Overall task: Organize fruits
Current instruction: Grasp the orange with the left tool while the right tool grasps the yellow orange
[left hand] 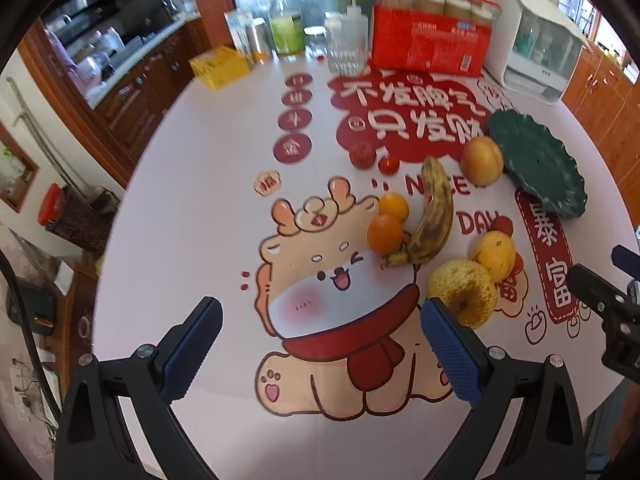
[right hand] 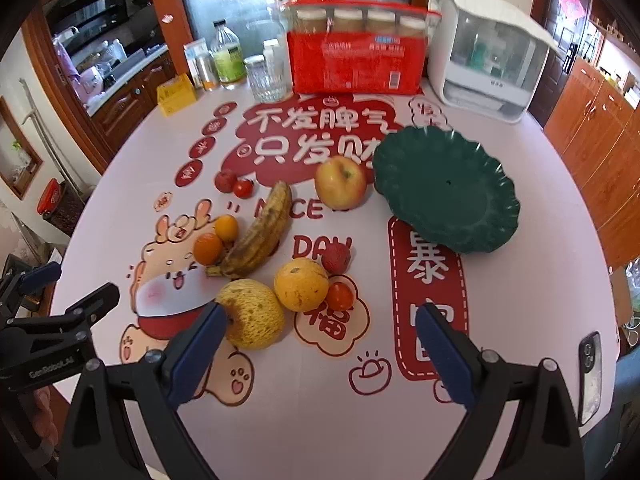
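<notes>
Several fruits lie loose on the printed tablecloth. A spotted banana lies mid-table beside two small oranges. A yellow pear and a yellow-orange citrus sit nearest, with a cherry tomato and a lychee next to them. A red-yellow apple sits by the empty green leaf-shaped plate. My right gripper is open, hovering just short of the pear. My left gripper is open and empty, left of the pear.
A red package of jars, a white lidded appliance, a glass, bottles and a yellow box line the far edge. A phone lies at the near right edge. Wooden cabinets flank the table.
</notes>
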Motion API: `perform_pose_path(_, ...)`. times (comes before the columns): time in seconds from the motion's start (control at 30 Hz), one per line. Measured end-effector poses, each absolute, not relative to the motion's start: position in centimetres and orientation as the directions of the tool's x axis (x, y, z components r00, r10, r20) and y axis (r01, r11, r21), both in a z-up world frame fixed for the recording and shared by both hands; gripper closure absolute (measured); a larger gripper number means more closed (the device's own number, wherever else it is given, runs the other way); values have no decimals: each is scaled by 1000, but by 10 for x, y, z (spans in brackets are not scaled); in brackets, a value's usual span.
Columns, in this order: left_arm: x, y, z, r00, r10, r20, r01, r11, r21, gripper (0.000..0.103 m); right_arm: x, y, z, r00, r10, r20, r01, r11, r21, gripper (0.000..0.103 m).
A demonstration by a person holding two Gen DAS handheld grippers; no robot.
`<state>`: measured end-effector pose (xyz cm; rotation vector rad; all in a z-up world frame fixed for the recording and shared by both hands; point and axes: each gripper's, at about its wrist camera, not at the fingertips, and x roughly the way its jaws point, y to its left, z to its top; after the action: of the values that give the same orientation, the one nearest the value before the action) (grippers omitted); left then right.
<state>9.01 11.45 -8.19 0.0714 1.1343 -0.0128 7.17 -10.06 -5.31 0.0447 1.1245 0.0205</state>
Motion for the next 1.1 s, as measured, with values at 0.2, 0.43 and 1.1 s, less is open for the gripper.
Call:
perform_pose_path(0.2,119,125,-113,368,-31,-929,44,999,-16,4,89,-99,-80,398,65,-915,14,997,77,10)
perform_pose_path(0.43,161,127,-142,326,-139,-935,40,990,-133,14,115,-105,-115,322,120,-939,80,985,153,21)
perform_pose_path(1.1,206,90,-187,198,-268,-943,101,962,-252,46,145,-105,-149,254,191,-948,108,969,224,31)
